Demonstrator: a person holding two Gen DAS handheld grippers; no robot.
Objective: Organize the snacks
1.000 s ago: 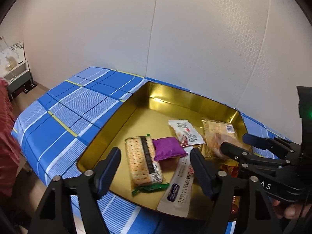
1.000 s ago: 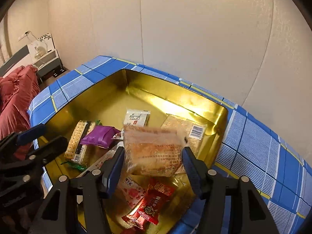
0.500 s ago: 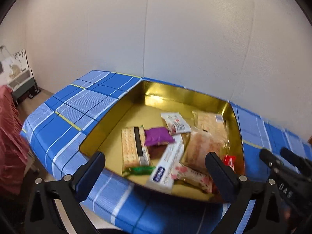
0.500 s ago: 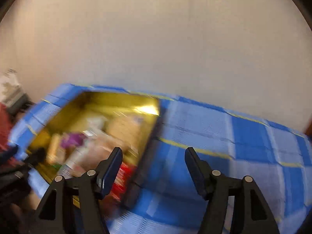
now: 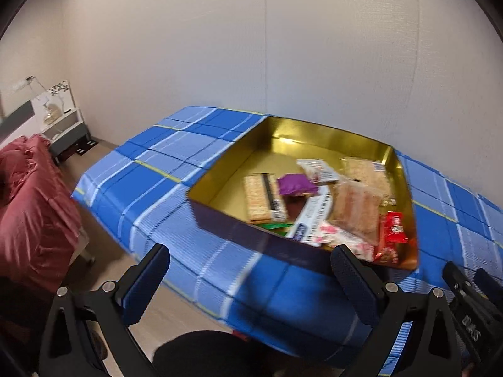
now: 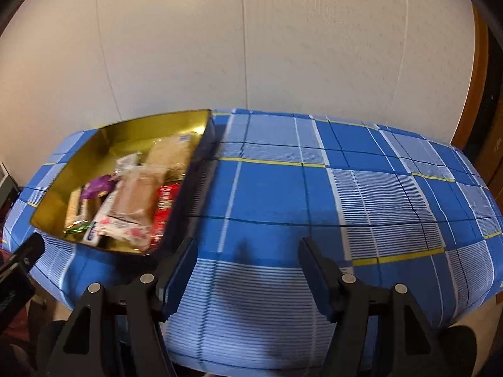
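A gold tin box (image 5: 314, 132) (image 6: 125, 132) sits on the blue plaid tablecloth and holds several snack packs: a cracker pack (image 5: 261, 198), a purple pouch (image 5: 295, 183) (image 6: 97, 185), a toast pack (image 5: 355, 213) (image 6: 135, 198), a red wrapper (image 5: 393, 229) (image 6: 165, 204) and a white bar (image 5: 311, 220). My left gripper (image 5: 251, 279) is open and empty, back from the box's near wall. My right gripper (image 6: 248, 270) is open and empty, over bare cloth to the right of the box.
The plaid table (image 6: 345, 188) stands against a pale wall. A red bedcover (image 5: 28, 201) and a small nightstand (image 5: 63, 128) lie to the left, with floor between them and the table. A wooden door frame (image 6: 478, 78) is at the far right.
The right gripper has let go of the toast pack, which now lies in the box, and swung right. Both grippers have pulled back from the box.
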